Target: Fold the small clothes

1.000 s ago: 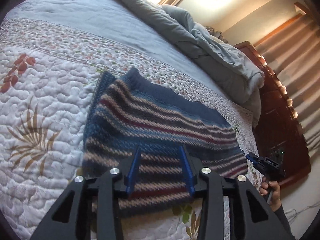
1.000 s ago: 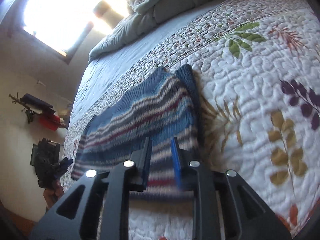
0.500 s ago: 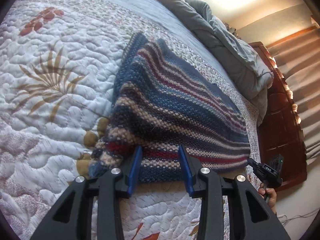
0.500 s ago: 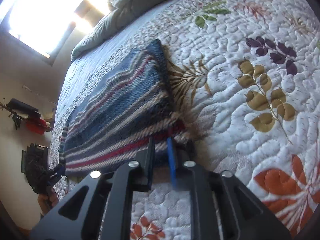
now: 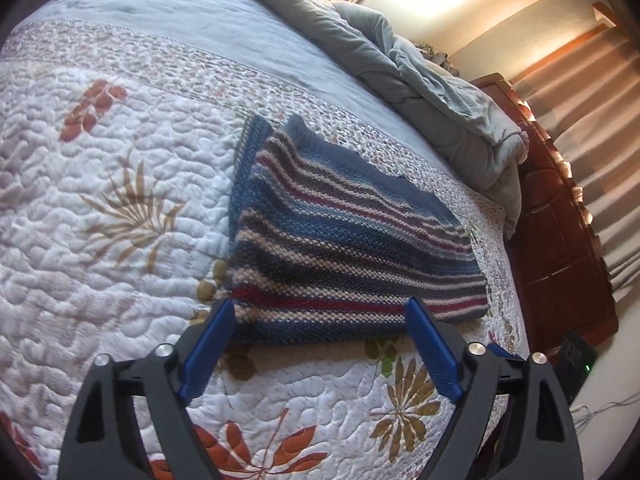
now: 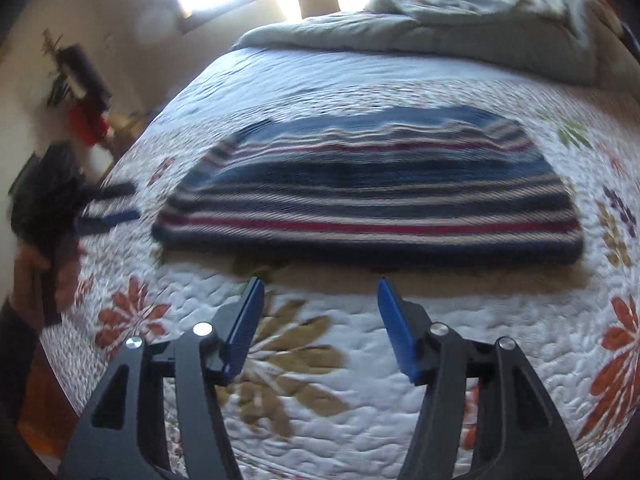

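A folded striped knit garment [image 6: 368, 192] lies flat on the quilted floral bedspread [image 6: 320, 380] of a bed, its long axis running left to right across the right wrist view, its near edge just ahead of both tools. The right tool [image 6: 320, 300] sits squarely before the middle of that near edge, apart from the knit, its blue pads empty; its jaws have just been opening and stand part open with only bedspread between them. The left tool [image 5: 320, 316] hovers at the garment's near left corner, its jaws also just opened and spread wide with nothing between the pads; they no longer press the wool, though their tips overlap its near edge in the left wrist view. Seen from the right wrist, that left tool appears at far left, blurred, in a person's hand [image 6: 36, 276]. Count: one garment, two tools, one rumpled grey duvet [image 5: 420, 80] heaped at the far end of the bed. The fold appears finished and released; if another fold follows, it would likely go along the long axis, and the left tool lies nearer a corner to start it.
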Tool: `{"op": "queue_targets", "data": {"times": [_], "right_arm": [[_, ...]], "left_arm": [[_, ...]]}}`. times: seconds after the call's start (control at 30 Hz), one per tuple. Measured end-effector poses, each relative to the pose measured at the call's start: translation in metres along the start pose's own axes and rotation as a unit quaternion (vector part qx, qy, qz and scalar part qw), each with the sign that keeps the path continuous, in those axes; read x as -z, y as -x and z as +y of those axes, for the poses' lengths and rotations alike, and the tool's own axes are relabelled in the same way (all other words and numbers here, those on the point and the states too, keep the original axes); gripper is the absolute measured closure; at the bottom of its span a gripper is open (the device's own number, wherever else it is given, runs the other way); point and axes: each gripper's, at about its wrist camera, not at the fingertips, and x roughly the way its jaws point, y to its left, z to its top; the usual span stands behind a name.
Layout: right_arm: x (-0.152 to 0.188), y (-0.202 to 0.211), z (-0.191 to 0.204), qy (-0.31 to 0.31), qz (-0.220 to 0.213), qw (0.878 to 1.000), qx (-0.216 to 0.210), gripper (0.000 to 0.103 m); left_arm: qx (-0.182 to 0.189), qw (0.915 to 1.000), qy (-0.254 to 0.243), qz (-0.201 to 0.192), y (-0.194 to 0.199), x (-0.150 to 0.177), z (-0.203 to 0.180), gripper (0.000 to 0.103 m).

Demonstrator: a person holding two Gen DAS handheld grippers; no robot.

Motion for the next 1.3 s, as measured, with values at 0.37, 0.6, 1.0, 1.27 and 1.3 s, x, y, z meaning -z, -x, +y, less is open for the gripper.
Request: {"op": "queue_targets", "data": {"times": [0.37,0.6,1.0,1.27,1.3], "right_arm": [[-0.007,-0.034,0.072,0.114,0.006,0.993,0.012,0.025],[-0.012,-0.064,0.089,0.152,0.012,0.988,0.024,0.025],[0.004,-0.113,0.139,0.267,0.002,0.962,0.057,0.024],[0.018,-0.151,0.188,0.378,-0.044,0.916,0.124,0.024],[0.02,-0.155,0.193,0.389,-0.053,0.91,0.133,0.024]], "left_arm": [[-0.022,0.9986,0.017,0.044,-0.03,-0.052,0.032,0.004],[-0.013,0.9965,0.033,0.076,-0.062,-0.087,0.05,0.004],[0.0,0.9944,0.044,0.096,-0.099,-0.12,0.067,0.004],[0.028,0.9931,0.039,0.107,-0.118,-0.137,0.07,0.004],[0.031,0.9929,0.037,0.109,-0.121,-0.14,0.069,0.004]]}}
